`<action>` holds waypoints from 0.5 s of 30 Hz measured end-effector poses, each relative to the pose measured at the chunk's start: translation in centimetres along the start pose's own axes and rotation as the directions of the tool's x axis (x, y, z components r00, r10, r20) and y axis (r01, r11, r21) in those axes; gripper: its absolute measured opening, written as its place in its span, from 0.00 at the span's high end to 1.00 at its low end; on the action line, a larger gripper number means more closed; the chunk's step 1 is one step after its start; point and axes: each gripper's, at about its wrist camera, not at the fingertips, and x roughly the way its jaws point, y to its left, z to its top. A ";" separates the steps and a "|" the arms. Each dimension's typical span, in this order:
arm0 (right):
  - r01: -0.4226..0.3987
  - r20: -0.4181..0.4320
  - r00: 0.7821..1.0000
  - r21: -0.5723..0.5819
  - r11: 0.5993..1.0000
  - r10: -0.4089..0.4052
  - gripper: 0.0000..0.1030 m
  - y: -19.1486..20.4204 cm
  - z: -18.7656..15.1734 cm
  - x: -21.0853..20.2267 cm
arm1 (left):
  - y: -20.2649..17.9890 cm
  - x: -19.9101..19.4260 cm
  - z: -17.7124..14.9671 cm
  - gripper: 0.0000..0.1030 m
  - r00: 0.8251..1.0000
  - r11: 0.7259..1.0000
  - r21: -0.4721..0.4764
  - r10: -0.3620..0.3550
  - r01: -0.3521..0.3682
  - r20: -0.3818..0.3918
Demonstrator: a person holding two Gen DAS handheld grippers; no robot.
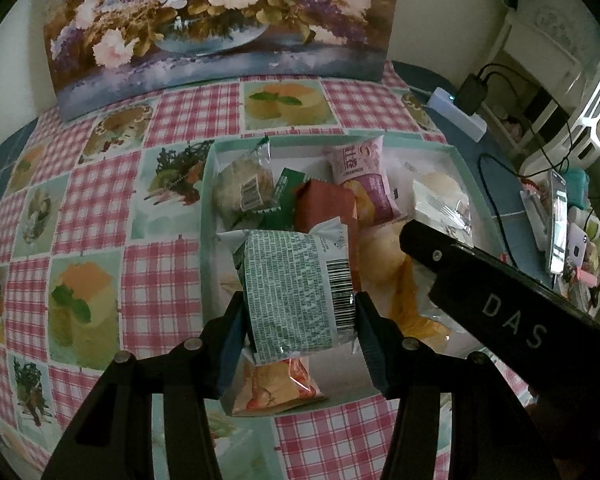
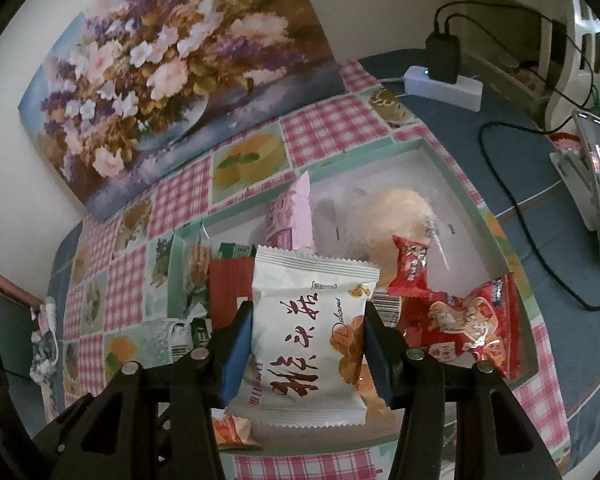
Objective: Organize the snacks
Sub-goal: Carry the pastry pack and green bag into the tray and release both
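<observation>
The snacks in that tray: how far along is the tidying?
Several packets already lie in the tray, loosely piled rather than sorted. In hand: the left gripper clamps a green-printed packet, the right gripper a white packet, both over the tray. Placing those two remains.

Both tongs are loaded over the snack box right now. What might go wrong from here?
1. The right tongs pinch only the white packet's side edges; the glossy wrapper may slip out.
2. The left tongs squeeze the green-print packet; its contents might get crushed.
3. The box is crowded, so dropped packets could pile up or spill over.
</observation>
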 end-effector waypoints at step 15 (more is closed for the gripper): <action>0.007 -0.014 1.000 0.000 1.000 -0.007 0.46 0.1 0.1 0.3 | -0.1 0.5 0.0 0.46 1.000 1.000 0.013 0.015 -0.015 -0.011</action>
